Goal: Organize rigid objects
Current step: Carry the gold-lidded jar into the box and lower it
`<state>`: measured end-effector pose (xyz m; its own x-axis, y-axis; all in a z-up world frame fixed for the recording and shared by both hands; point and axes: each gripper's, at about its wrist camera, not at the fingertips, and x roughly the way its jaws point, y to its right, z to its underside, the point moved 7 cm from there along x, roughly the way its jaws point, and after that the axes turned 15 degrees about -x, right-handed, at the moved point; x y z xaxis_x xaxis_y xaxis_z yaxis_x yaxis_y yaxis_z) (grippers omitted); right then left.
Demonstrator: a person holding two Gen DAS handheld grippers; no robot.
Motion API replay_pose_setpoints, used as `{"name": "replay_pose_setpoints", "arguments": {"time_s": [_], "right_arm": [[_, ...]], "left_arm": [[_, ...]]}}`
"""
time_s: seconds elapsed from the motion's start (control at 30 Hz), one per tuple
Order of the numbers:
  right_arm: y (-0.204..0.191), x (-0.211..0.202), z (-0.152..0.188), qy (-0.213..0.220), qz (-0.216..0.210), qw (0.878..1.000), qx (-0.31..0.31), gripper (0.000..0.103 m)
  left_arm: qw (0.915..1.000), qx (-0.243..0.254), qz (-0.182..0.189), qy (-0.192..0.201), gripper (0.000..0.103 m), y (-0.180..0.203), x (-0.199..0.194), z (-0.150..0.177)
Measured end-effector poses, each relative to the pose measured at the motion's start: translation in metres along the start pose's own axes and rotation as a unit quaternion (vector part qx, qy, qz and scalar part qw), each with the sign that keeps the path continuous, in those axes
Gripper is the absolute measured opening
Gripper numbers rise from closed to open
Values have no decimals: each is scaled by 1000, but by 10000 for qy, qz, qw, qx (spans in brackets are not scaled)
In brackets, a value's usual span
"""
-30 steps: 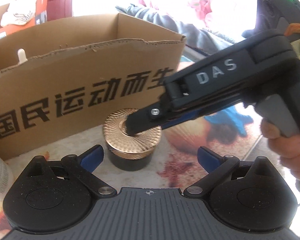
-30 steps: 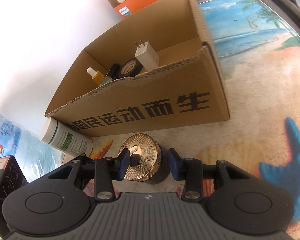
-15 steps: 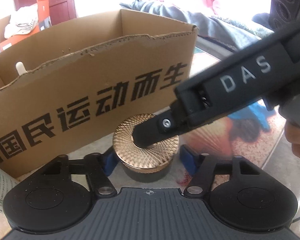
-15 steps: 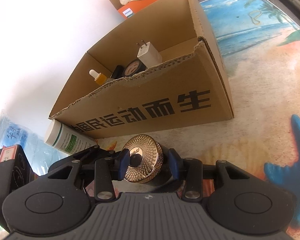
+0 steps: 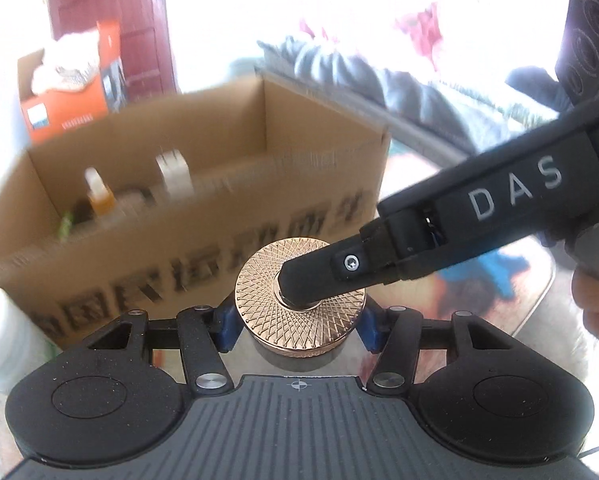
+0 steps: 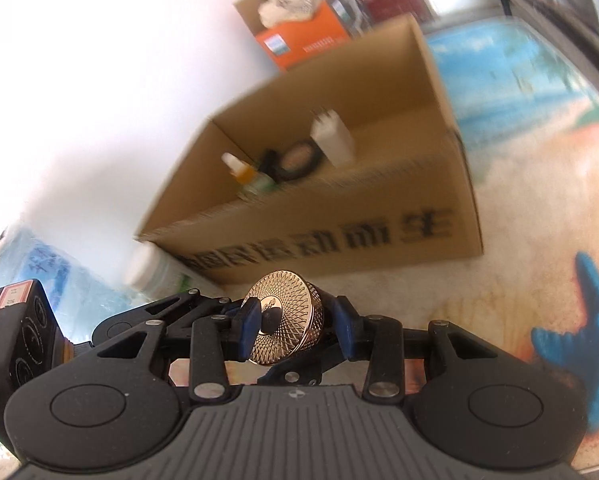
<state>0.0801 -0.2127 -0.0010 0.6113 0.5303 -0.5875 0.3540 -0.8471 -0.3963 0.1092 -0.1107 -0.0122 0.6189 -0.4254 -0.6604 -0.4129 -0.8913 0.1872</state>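
Left wrist view: my left claw (image 5: 299, 326) pinches the gold-lidded jar (image 5: 299, 312) by its sides, the right claw's finger across the lid, cardboard box (image 5: 203, 216) ahead. Right wrist view: my right claw (image 6: 295, 326) clamps the jar (image 6: 285, 316) top to bottom, apparently clear of the table; next, I judge, carry over the box (image 6: 339, 216) wall and release inside.

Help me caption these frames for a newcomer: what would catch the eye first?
The gold-lidded jar with its engraved lattice top stands out, dead centre, gripped from both sides by the left gripper and from top and bottom by the right gripper. Just behind it is the open cardboard box printed with black characters, holding a dropper bottle and a white charger.
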Motion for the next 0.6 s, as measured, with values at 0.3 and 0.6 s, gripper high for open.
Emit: {"name": "replay_pose_setpoints", "arguments": {"time_s": [0.3, 0.6], "right_arm": [[-22, -34, -85, 612, 180, 9938, -915, 43], [48, 31, -147, -186, 317, 9973, -631, 43]], "left_arm": [[9974, -127, 135, 694, 55, 0, -29, -88], [9940, -1000, 334, -285, 55, -19, 67, -125]]}}
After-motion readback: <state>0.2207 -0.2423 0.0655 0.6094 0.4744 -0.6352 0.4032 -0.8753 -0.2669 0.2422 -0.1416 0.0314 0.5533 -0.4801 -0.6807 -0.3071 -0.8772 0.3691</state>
